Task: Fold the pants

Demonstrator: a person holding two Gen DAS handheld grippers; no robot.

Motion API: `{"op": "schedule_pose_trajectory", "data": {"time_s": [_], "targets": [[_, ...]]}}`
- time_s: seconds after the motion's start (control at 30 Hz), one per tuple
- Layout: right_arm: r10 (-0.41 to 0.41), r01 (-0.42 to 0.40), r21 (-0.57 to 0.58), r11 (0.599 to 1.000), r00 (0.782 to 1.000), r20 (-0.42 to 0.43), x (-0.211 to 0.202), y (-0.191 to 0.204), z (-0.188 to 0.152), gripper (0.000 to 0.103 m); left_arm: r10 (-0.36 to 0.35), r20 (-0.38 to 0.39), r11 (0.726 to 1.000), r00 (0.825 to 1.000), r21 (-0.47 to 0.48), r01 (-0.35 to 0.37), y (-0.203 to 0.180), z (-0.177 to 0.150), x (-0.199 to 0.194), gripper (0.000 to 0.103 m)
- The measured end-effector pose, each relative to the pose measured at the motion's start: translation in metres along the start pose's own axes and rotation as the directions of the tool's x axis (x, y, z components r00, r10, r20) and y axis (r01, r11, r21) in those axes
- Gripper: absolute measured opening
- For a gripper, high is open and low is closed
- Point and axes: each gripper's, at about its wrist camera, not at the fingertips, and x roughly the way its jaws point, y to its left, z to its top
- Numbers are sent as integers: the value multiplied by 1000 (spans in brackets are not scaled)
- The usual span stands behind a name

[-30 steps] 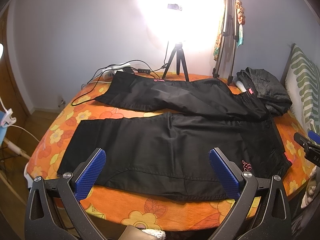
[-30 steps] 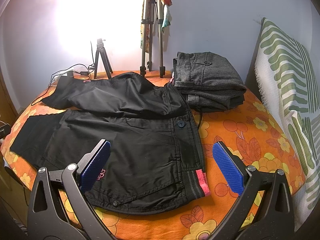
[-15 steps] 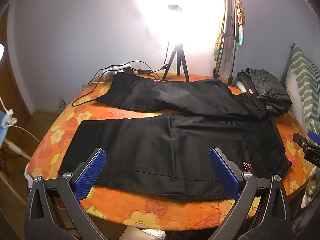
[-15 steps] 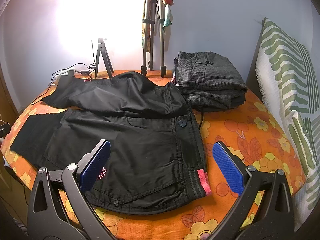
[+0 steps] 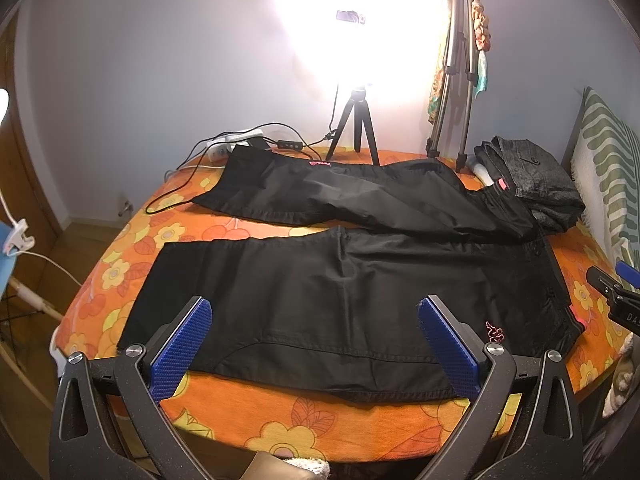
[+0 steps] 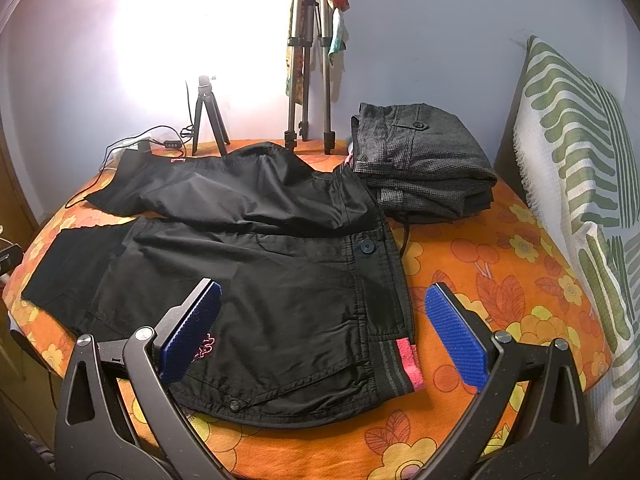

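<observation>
Black pants [image 5: 360, 280], pink logo [image 5: 495, 331], unreadable

lamp head [image 5: 352, 16] blown out, pillow [image 6: 580, 184] cropped

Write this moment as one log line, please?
black pants: spread flat, unfolded | left gripper: open, hovering | right gripper: open, hovering

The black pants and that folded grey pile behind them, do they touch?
Touching. In the right wrist view the black pants have their waistband's far corner lying against the folded grey pile; no orange cloth shows between.
</observation>
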Motion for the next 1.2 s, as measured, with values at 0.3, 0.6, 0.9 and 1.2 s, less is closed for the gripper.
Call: {"op": "schedule_pose_trajectory", "data": {"time_s": [0.3, 0.6, 0.9, 1.2], "targets": [[11, -11, -3, 1000, 1000, 5, -2, 6, -1, 103, -2, 0, 1000, 1000, -1, 2, 0, 0, 0, 102], [81, -81, -14, 997, 996, 25, 1, 8, 9, 103, -11, 11, 1000, 1000, -6, 11, 6, 5, -5, 102], [180, -176, -107, 978, 983, 27, 28, 20, 35, 103, -22, -43, 998, 999, -66, 19, 34, 22, 24, 98], [223, -223, -202, 954, 975, -23, 94, 22, 99, 103, 3, -116, 995, 993, -101, -14, 69, 65, 75, 90]]}}
